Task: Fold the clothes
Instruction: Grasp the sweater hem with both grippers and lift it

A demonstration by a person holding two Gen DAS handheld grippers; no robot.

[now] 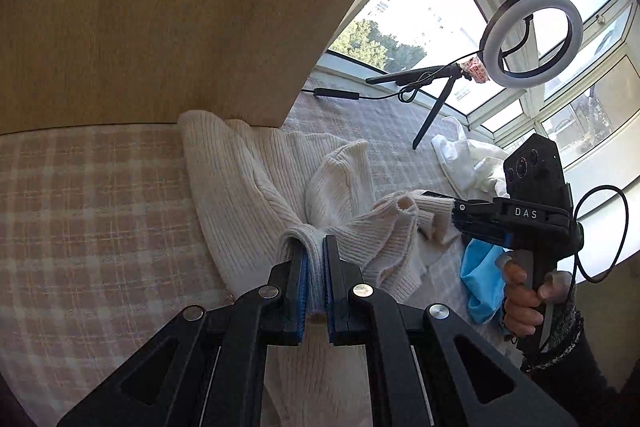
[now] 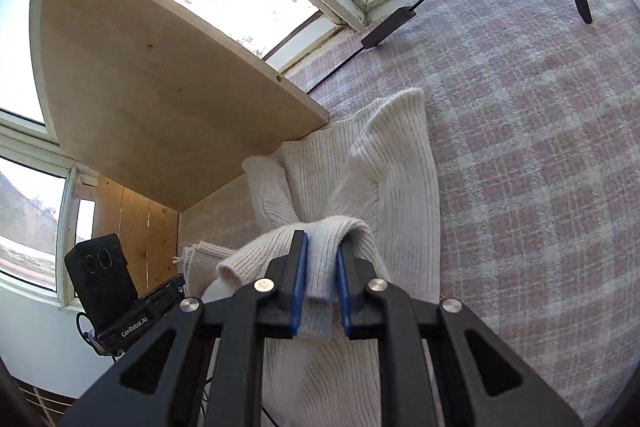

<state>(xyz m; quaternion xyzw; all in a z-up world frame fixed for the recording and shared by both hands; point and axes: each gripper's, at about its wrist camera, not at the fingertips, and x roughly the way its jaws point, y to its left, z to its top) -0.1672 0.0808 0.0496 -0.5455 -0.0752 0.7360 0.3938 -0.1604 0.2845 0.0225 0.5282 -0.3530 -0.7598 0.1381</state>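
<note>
Presently we judge a fold in hand: left tongs and right tongs each clamp a bunched part of the cream ribbed sweater, lying on the checked blanket beside the wooden board. Next: carry both grips across evenly. Only the left view shows the ring light.

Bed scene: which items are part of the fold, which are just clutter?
In the job:
- sweater, cream ribbed knit
- left gripper, shut on a fold of it
- right gripper, shut on a sleeve
- checked cover under it

Lying about:
- ring light on its tripod
- blue cloth
- white cloth
- wooden board
</note>
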